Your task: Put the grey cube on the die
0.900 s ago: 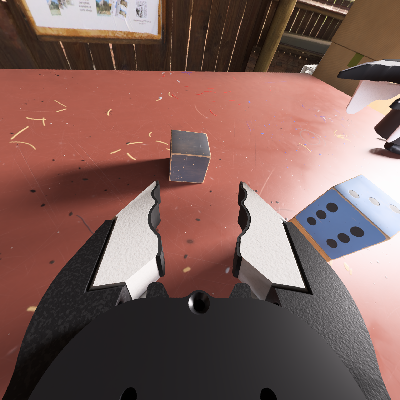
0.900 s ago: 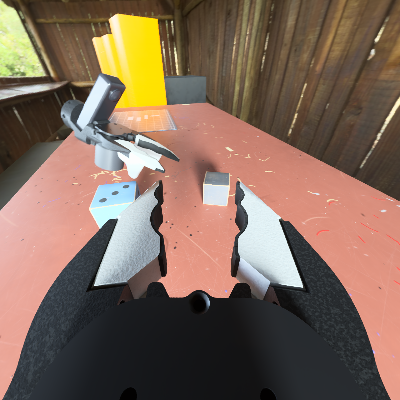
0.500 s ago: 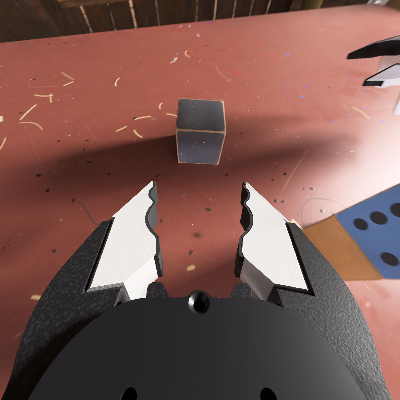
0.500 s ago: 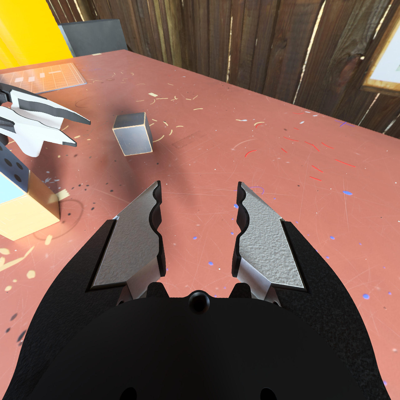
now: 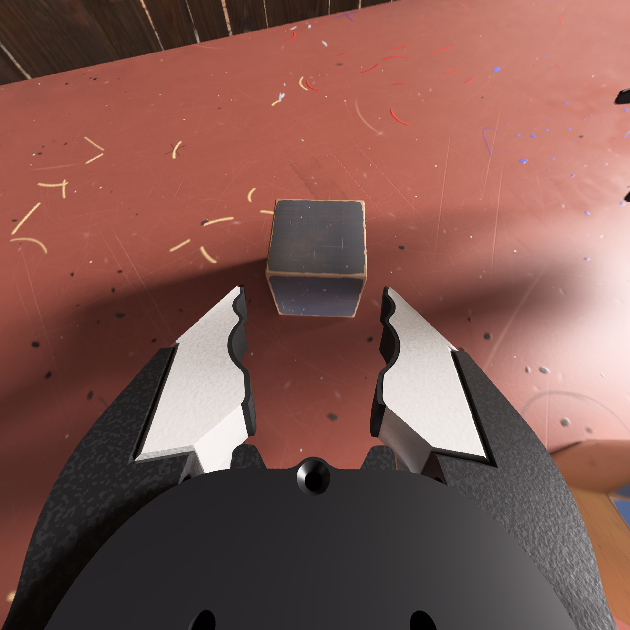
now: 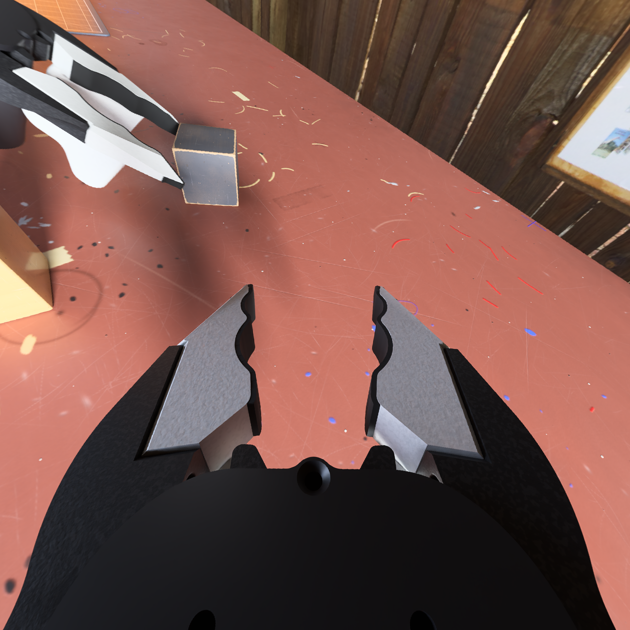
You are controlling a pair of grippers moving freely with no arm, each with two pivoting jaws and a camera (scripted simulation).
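Note:
The grey cube (image 5: pixel 316 254) with worn tan edges sits on the red table, just beyond the tips of my left gripper (image 5: pixel 313 289), which is open and lined up on it. In the right wrist view the cube (image 6: pixel 208 165) is at upper left, with the left gripper's fingers (image 6: pixel 136 156) reaching its near side. The die shows only as a tan corner at the lower right of the left wrist view (image 5: pixel 600 477) and at the left edge of the right wrist view (image 6: pixel 20 279). My right gripper (image 6: pixel 313 288) is open and empty over bare table.
The red table (image 5: pixel 443 204) is speckled and scratched. A wooden plank wall (image 6: pixel 426 58) runs along its far edge, with a framed board (image 6: pixel 600 143) on it. An orange gridded mat (image 6: pixel 68 13) lies at the far left.
My left gripper has moved forward and down, so the cube now lies just past its tips. My right gripper has turned and drawn away to the right; the die has slid almost out of both views.

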